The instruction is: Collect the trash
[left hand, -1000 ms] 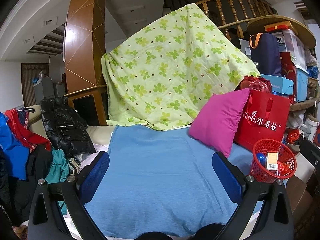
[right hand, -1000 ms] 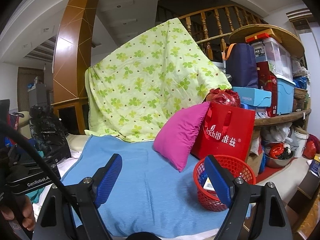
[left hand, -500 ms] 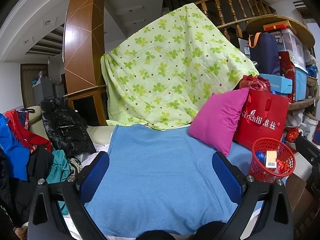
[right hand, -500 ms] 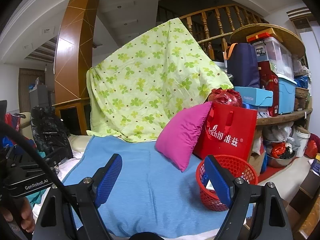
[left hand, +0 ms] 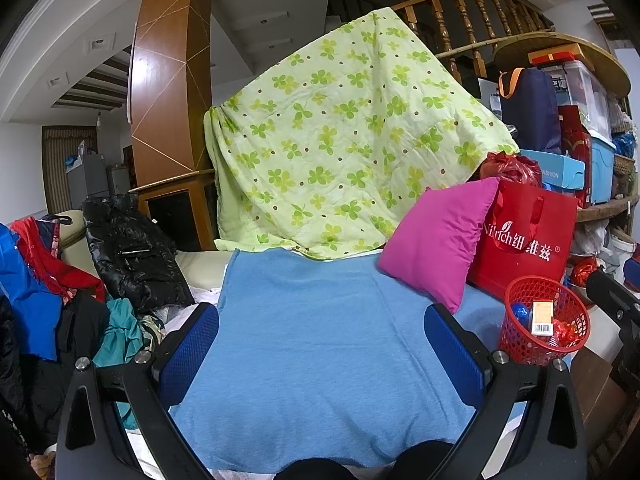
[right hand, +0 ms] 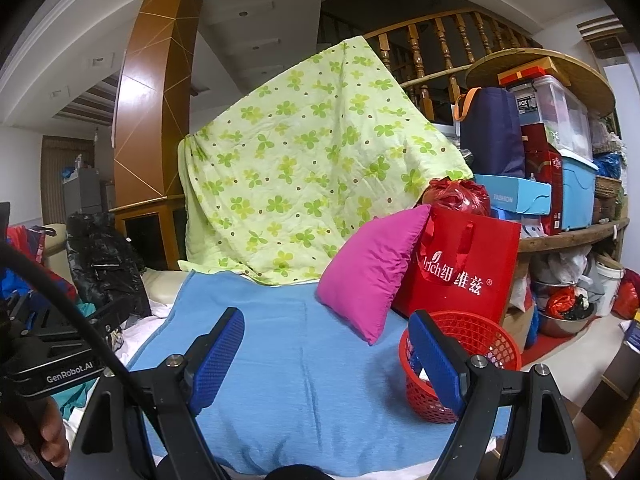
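Basket on blanket, right of pillow, before bag.

A tall brown wooden pillar rises at eleven o'clock under a white arched ceiling. At one o'clock runs a wooden stair railing. At three o'clock stand cluttered wooden shelves. A sofa lies at centre, floor at four o'clock.

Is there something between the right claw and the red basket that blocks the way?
Nothing visible blocks it. The right claw stands open and empty over the blue blanket, and the red basket sits just beyond its right finger. The pink pillow leans behind the basket, off to the side.
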The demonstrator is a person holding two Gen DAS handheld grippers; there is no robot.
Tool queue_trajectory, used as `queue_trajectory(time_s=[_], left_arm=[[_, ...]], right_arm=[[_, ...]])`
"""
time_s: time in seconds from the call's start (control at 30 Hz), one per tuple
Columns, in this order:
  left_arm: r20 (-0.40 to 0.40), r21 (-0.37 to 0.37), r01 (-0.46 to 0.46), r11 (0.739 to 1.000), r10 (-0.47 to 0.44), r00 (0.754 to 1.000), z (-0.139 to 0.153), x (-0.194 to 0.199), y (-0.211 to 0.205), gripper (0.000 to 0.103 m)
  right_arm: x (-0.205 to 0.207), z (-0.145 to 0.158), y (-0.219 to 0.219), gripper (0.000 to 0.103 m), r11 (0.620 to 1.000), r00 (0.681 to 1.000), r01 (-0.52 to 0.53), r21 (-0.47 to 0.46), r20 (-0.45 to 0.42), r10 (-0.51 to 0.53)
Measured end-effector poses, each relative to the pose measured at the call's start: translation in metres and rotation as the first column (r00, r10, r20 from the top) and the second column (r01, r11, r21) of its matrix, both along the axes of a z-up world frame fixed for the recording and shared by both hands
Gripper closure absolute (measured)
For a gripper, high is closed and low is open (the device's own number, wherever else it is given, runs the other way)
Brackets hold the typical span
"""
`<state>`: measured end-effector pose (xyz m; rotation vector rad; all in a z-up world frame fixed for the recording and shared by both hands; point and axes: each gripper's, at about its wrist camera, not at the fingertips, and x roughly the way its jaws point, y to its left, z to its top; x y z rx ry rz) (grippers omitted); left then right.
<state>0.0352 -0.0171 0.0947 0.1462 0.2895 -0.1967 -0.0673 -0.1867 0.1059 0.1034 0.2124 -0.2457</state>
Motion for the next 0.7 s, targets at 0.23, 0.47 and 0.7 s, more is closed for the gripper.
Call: queue_trajectory(time_s=[0.23,0.47,0.7], left_arm=[[-0.002,0.001,0.000,1.000,0.000,1.000,0.000,-0.001,0.000,0.001],[-0.012,0.012,0.003,1.000,-0.003,1.000,-0.007,-0.004,0.001,0.001],[-0.029,0.021,0.011,1.000,-0.010,1.000,-0.011,0.002,0.001,0.001]], right_arm=[[0.000,0.000,0.000,0.016,1.000,1.000,-0.001,0.000,-0.001,0.001],[0.003,-0.002,-0.002,0.016,1.000,1.000,-0.002,0.012,-0.014,0.002],[0.005,-0.006,-0.007,0.016,1.000,1.000,-0.002,0.021,-0.018,0.002]])
